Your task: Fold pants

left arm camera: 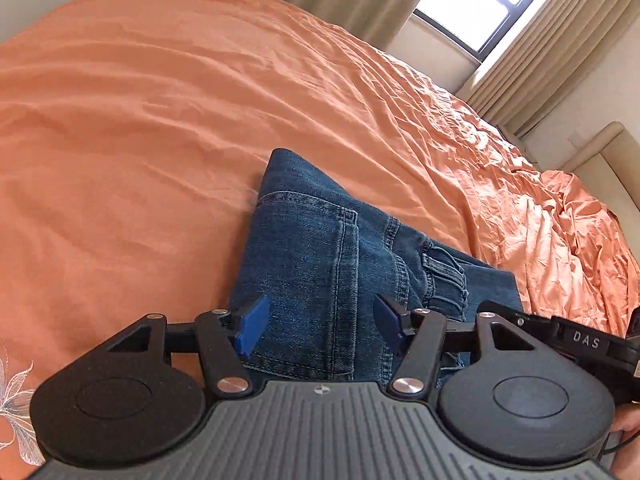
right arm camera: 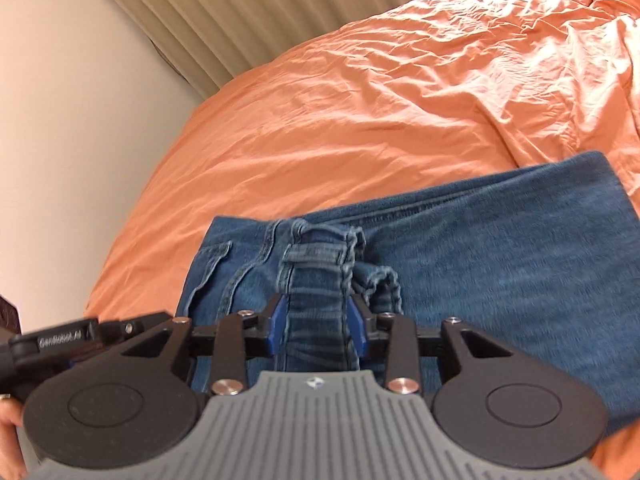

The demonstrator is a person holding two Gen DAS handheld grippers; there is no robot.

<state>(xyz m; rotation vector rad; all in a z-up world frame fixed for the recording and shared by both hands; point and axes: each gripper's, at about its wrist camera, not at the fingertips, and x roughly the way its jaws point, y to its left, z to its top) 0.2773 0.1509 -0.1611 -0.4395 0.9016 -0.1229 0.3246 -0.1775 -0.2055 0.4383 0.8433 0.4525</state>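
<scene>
Blue jeans (left arm camera: 308, 240) lie folded in a thick stack on an orange bed sheet (left arm camera: 140, 120). My left gripper (left arm camera: 320, 328) hovers over the back-pocket end, open wide; its left pad stands at the stack's left edge and flat denim shows between the pads. In the right wrist view the jeans (right arm camera: 500, 264) stretch off to the right. My right gripper (right arm camera: 318, 328) is shut on the bunched waistband (right arm camera: 316, 280), which fills the gap between its blue pads. Each gripper's black body shows at the edge of the other's view.
The wrinkled sheet (right arm camera: 360, 120) covers the bed and bunches up at the far right. A window (left arm camera: 472, 0) and beige curtains (right arm camera: 240, 20) stand behind it, with a pale wall (right arm camera: 60, 120) to the left. A hand (right arm camera: 8, 412) holds a gripper handle.
</scene>
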